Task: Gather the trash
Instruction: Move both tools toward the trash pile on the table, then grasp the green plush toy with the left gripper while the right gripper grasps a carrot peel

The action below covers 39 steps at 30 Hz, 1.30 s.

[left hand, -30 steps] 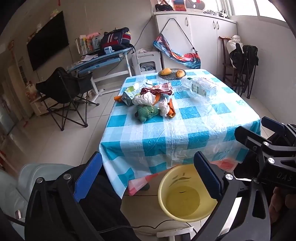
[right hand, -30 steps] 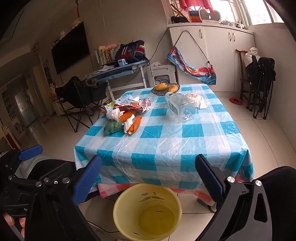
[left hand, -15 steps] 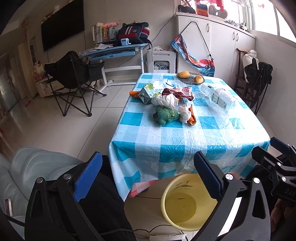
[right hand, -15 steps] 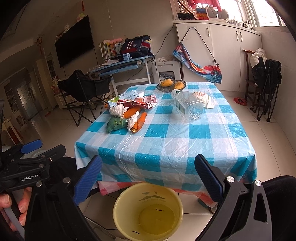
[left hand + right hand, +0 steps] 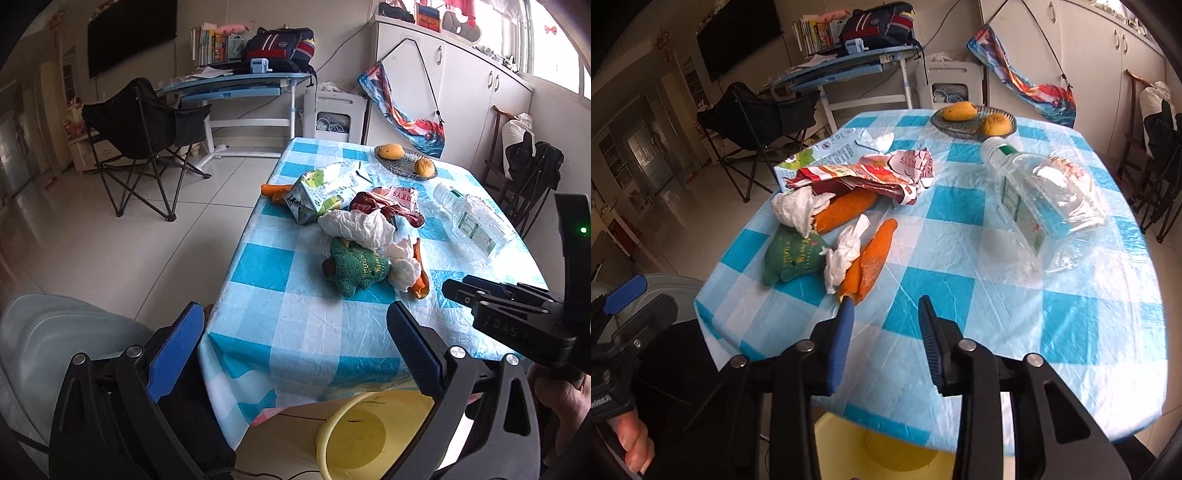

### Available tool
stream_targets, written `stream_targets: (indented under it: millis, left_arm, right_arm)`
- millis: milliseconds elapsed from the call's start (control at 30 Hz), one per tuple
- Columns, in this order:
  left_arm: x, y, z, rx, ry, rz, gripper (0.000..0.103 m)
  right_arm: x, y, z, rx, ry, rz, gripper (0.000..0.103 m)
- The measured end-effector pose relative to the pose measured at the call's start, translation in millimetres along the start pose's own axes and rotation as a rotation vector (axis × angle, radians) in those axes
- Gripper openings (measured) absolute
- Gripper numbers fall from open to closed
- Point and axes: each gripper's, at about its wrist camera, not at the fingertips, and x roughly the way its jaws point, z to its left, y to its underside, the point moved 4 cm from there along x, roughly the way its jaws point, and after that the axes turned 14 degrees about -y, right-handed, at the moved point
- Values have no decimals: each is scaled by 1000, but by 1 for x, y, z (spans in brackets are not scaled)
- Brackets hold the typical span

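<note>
A trash pile lies on the blue checked tablecloth [image 5: 960, 291]: a carton [image 5: 827, 155], a red wrapper [image 5: 871, 173], crumpled tissue [image 5: 798, 206], a green cloth lump [image 5: 794, 254] and orange carrot pieces [image 5: 875, 254]. My right gripper [image 5: 886, 321] hovers just short of the nearest carrot piece. Its jaws are closing to a narrow gap with only tablecloth behind them. My left gripper [image 5: 295, 347] stands wide open over the table's near left corner, holding nothing. In the left wrist view the green cloth lump [image 5: 354, 267] and tissue [image 5: 354, 225] lie ahead of it, with the right gripper [image 5: 509, 310] beside it.
A clear plastic bottle [image 5: 1045, 188] lies on its side at the right. A plate of fruit [image 5: 975, 118] sits at the far end. A yellow bin [image 5: 369, 435] stands on the floor under the near table edge. A folding chair [image 5: 147, 140] and desk stand to the left.
Both grippers moved forward and lower toward the table, so the trash pile looks much nearer. The right gripper's jaws went from wide open to a narrow gap.
</note>
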Motion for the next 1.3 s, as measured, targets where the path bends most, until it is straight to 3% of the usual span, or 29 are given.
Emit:
stream_targets:
  millis: [300, 600, 733, 867, 933, 1033, 1200, 1300]
  left_arm:
    - [47, -17, -14, 13, 7, 33, 96]
    - [83, -30, -44, 64, 7, 48, 96]
    - [97, -32, -58, 91, 13, 48, 95]
    - [102, -31, -69, 104, 82, 30, 74]
    - [101, -31, -73, 103, 143, 37, 49]
    - [94, -29, -76, 116, 179, 31, 34]
    - [85, -24, -59, 45, 273, 92, 15]
    - [83, -13, -53, 53, 290, 110, 15]
  right_arm:
    - [26, -23, -4, -22, -24, -24, 31]
    - [40, -32, -17, 42, -104, -59, 37]
    - [44, -33, -20, 56, -136, -67, 22]
    - [39, -29, -21, 53, -131, -72, 19]
    - [31, -26, -24, 55, -123, -71, 19]
    - [19, -21, -31, 66, -93, -77, 18]
    - [0, -9, -36, 79, -67, -82, 18]
    - [-3, -3, -32, 76, -59, -68, 18]
